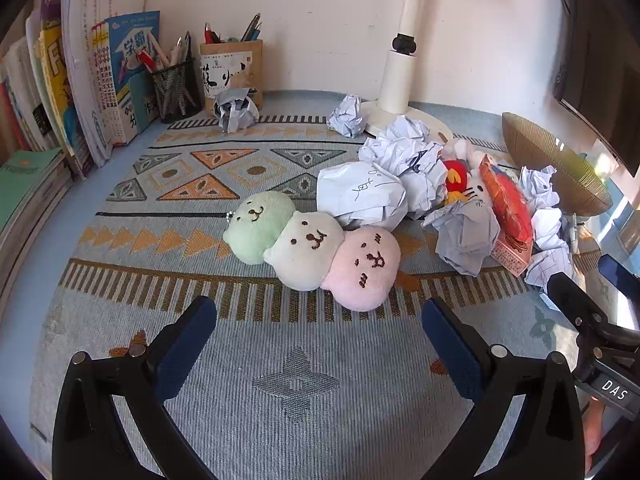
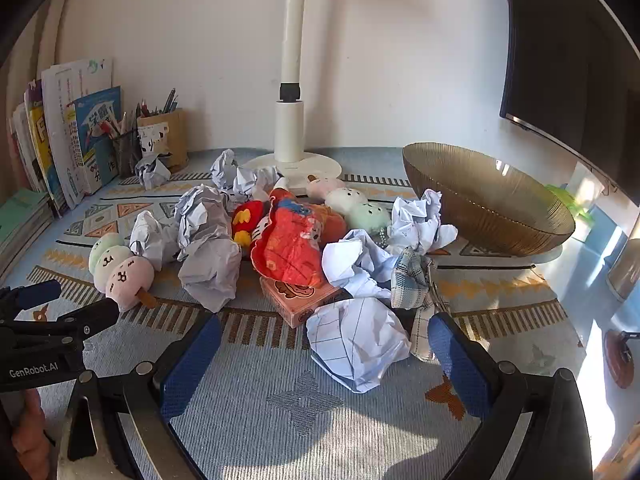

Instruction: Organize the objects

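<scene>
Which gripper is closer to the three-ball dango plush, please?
Left. The left gripper, open, sits right in front of the dango plush. The right gripper, also open, faces a crumpled paper ball, with the plush off to its left.

Left gripper: jaws spread wide, nothing between blue pads, tilted downward, hovering clear of surface.

Right gripper: jaws equally wide, pads empty, tilted downward.

Both side by side, each visible in other's view. Bare fingers wrap left gripper's handle.
</scene>
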A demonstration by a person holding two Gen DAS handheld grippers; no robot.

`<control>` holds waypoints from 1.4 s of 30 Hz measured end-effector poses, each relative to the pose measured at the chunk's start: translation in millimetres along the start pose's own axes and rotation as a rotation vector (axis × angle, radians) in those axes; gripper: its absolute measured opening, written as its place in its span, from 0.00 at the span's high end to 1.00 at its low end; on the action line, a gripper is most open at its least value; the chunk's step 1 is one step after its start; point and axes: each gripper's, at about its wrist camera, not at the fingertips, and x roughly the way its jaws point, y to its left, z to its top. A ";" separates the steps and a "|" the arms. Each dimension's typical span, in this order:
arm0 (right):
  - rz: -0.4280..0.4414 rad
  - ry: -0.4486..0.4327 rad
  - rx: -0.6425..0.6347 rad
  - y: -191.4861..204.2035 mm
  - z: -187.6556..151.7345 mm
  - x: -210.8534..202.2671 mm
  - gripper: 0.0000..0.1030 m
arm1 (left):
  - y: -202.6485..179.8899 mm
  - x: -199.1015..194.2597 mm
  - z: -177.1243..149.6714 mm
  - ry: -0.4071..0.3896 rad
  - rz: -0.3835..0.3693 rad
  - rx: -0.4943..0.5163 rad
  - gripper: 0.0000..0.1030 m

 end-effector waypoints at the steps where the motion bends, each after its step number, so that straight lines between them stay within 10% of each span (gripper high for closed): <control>1: 0.003 0.004 0.000 0.3 0.0 0.6 0.00 | -1.5 3.1 1.1 0.017 0.015 0.003 0.01; 24: 0.219 0.149 -0.009 40.6 38.8 18.5 0.00 | 30.3 19.9 15.3 0.092 0.031 -0.043 0.03; 35: 0.216 0.153 -0.014 63.2 39.9 27.9 0.00 | 75.0 -5.6 13.2 0.020 0.200 -0.035 0.04; 42: 0.231 0.126 -0.074 93.0 50.4 33.7 0.13 | 88.0 -9.8 23.3 -0.021 -0.022 -0.164 0.04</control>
